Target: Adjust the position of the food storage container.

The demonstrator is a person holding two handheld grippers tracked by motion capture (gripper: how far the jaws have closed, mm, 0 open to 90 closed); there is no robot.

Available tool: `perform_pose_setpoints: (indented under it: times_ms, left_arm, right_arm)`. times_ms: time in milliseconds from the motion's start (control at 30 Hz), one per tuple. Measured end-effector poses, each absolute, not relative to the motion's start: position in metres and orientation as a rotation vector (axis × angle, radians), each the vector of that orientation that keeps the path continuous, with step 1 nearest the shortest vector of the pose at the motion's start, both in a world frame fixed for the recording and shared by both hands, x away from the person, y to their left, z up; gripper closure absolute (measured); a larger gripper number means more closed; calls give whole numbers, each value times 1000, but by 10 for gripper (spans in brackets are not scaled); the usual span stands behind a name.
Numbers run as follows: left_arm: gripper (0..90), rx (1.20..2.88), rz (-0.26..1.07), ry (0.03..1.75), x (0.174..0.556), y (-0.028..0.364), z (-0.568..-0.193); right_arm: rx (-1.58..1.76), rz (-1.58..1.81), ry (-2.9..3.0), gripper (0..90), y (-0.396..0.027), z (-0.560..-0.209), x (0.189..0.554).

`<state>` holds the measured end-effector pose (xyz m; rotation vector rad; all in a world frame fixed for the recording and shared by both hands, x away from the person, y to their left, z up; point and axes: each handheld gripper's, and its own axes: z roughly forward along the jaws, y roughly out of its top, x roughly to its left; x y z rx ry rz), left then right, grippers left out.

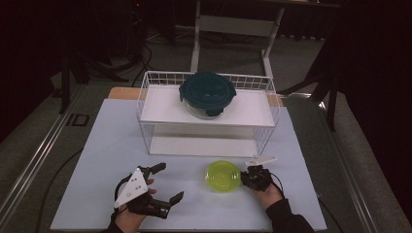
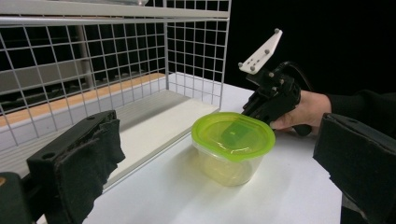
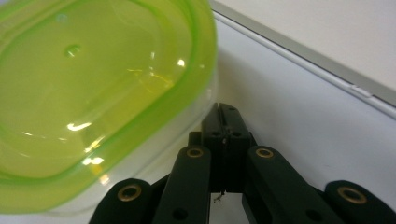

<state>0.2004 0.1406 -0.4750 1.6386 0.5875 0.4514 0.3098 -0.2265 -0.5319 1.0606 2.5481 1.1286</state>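
Wide open, the left gripper waits at near left, while the closed right gripper touches the green-lidded container, near the wire rack.

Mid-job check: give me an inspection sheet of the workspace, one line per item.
Surface: white table top, bare around the work area.
Job's things: clear container with green lid stands upright on the table, in front of the wire rack.
Clutter: round container with dark teal lid on the rack's upper shelf; lower shelf bare.
Grippers: right gripper with jaws shut, tips at the green container's side, nothing clamped between them; left gripper open, apart from the container.
Cables: black cable trails from the right gripper; others lie on the floor at far left.
Surroundings: dark room, grey table frame behind the rack.
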Motion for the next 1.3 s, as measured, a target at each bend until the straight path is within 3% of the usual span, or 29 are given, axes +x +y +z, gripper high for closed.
perform_pose_setpoints:
  times_ms: [333,1300]
  left_arm:
    - [15,1635,450,590,202,141,-475]
    - [15,1630,445,595,202,144,-475]
  right_arm:
    - [1094,1158,2537,900,-243,-527,294]
    - [920,1171,2691,900,-165,-532,295]
